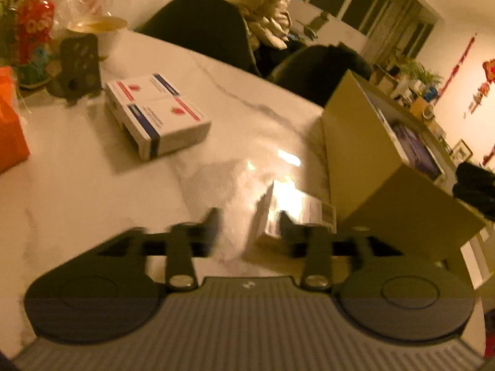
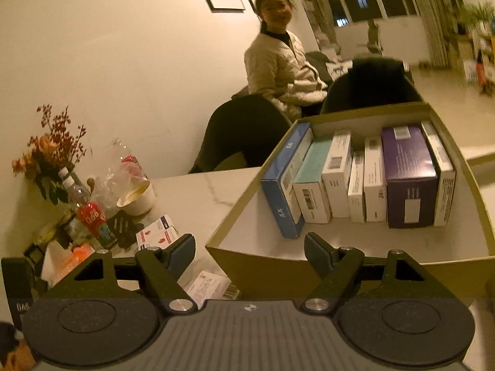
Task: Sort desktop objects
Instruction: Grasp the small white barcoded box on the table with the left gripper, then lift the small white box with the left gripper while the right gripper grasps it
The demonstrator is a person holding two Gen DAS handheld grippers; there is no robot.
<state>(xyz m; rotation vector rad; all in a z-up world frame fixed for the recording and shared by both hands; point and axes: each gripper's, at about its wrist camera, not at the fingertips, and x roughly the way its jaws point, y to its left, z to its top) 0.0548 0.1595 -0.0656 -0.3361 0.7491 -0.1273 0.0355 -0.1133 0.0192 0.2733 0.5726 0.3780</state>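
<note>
Medicine box [image 1: 294, 213], small and pale, lies flat on the marble table [image 1: 92, 191] right at the left gripper [image 1: 249, 221], and its near end sits behind the right-hand fingertip [image 1: 286, 221]. Nothing is between the jaws, which stand apart with bare tabletop in the gap; the view is blurred. The box's long axis runs away from the camera toward the cardboard tray [image 1: 355, 142] just beside it. Further left on the table, two red-and-blue cartons [image 1: 157, 111] lie side by side, well apart from the gripper, long sides running diagonally.

Over on the right wrist view, the right gripper [image 2: 250, 249] hangs open and empty at the tray's near wall [image 2: 263, 266]. Inside the tray, a row of boxes [image 2: 355, 179] stands on edge against the far side: blue, teal, several white, one dark purple. The front half of the tray floor is bare. The small pale box shows below the left finger, on the table outside the tray.
</note>
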